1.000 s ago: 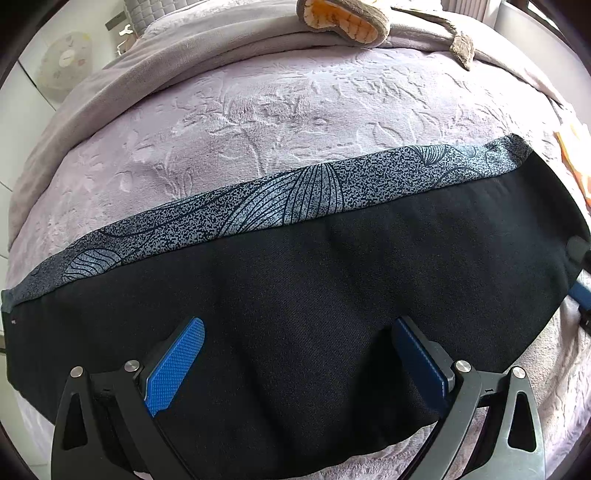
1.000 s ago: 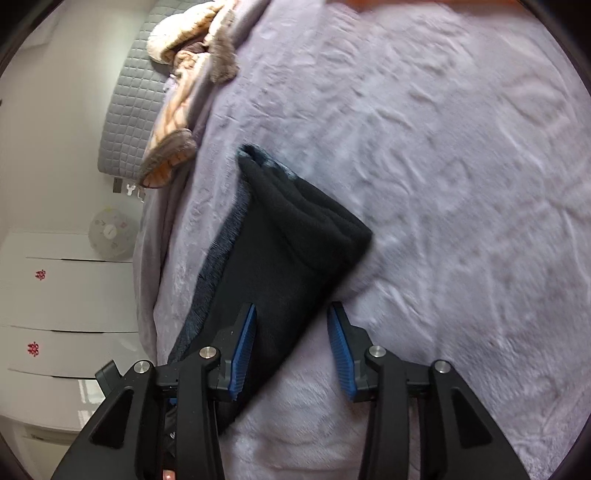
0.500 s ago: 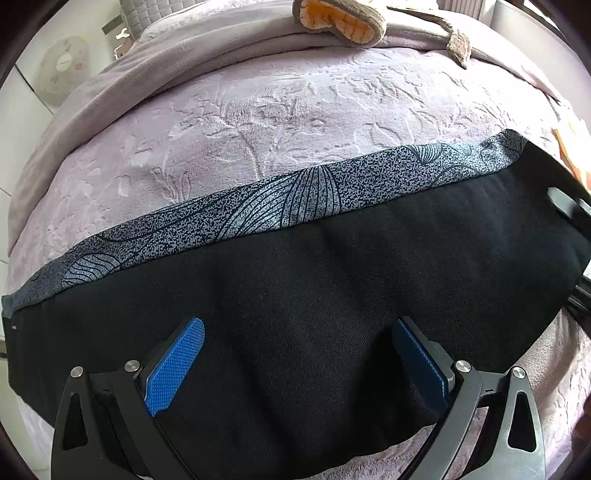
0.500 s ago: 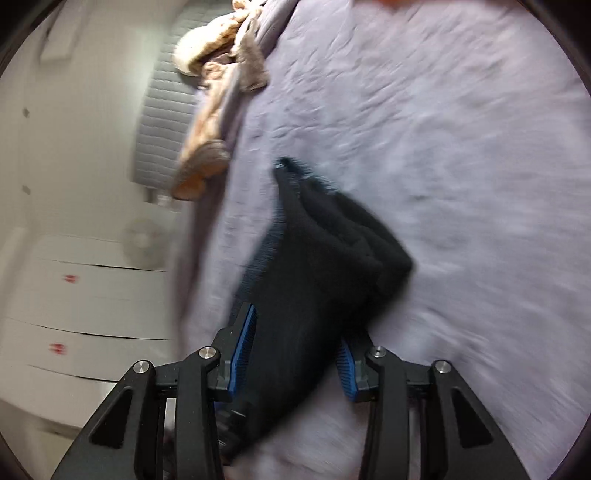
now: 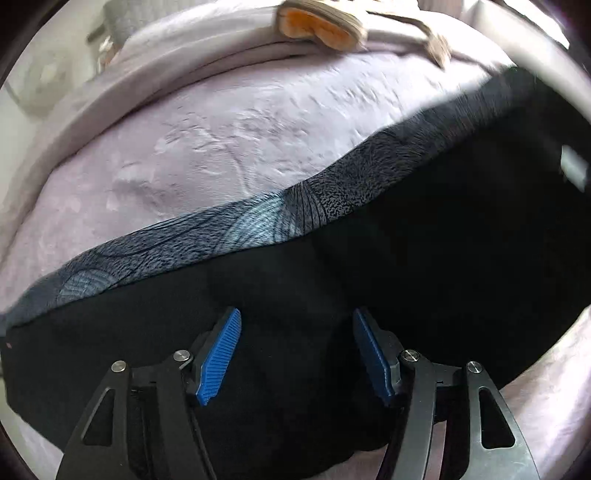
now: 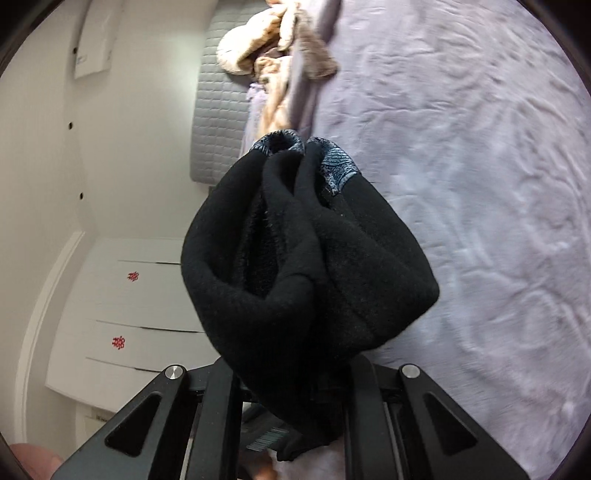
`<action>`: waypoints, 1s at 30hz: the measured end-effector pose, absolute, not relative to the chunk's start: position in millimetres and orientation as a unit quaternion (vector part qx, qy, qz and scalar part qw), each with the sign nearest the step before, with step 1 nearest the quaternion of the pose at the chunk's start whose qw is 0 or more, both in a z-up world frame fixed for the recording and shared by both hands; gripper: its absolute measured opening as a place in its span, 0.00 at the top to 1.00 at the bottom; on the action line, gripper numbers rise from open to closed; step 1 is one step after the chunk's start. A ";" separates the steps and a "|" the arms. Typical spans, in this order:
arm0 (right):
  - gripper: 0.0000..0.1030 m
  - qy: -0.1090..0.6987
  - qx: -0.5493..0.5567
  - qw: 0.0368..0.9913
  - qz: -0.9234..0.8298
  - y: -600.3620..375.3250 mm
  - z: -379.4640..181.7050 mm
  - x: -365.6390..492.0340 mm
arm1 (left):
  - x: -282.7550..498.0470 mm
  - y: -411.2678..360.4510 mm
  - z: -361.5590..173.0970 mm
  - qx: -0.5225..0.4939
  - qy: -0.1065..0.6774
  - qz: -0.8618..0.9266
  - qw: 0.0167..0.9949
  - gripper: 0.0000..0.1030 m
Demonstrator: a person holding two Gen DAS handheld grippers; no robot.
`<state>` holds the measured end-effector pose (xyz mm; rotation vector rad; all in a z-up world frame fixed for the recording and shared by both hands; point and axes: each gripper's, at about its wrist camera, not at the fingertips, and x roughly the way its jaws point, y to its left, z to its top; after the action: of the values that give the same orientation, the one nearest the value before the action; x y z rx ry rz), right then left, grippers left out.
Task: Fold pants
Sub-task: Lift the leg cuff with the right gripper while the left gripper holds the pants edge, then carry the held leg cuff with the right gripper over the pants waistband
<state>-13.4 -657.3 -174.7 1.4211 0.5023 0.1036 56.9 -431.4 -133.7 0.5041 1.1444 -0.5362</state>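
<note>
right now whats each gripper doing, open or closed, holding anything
Left gripper: open over the black pants, gripping nothing.
Right gripper: shut on the bunched end of the pants, lifted off the bed.

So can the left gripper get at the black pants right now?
Probably yes. The left gripper hangs open right over the pants, black cloth between its fingers and nothing in between, while the right gripper already pinches one end.

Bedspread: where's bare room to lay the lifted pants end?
Left wrist view: open lavender bedspread runs between the pants' patterned band and the tan garment at the head. Right wrist view: bare bedspread right of the bunched pants clamped in the right gripper. Crowded: under the left gripper.
</note>
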 end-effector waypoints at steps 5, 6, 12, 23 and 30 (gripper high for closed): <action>0.88 0.264 0.591 0.760 0.054 -629.5 -147.5 13.3 | 65.5 -427.3 -135.5 0.223 0.538 -0.267 0.768 0.38; 0.88 0.266 0.583 0.766 0.052 -626.6 -142.1 16.5 | 69.6 -421.4 -131.2 0.206 0.543 -0.272 0.767 0.36; 0.88 0.293 0.508 0.810 0.022 -597.9 -94.7 26.9 | 80.4 -368.7 -94.6 0.147 0.536 -0.276 0.784 0.36; 0.86 0.408 0.201 0.891 -0.015 -392.4 -43.0 88.2 | 133.7 -174.4 -66.4 0.108 0.535 -0.174 0.819 0.20; 0.62 0.504 -0.130 0.848 -0.103 -219.6 -131.4 127.8 | 171.0 -93.7 -110.3 0.095 0.564 -0.108 0.813 0.20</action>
<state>127.8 -219.6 -131.4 -0.2738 1.0617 -0.2179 171.0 -93.7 -110.3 0.2020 1.2042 -0.2308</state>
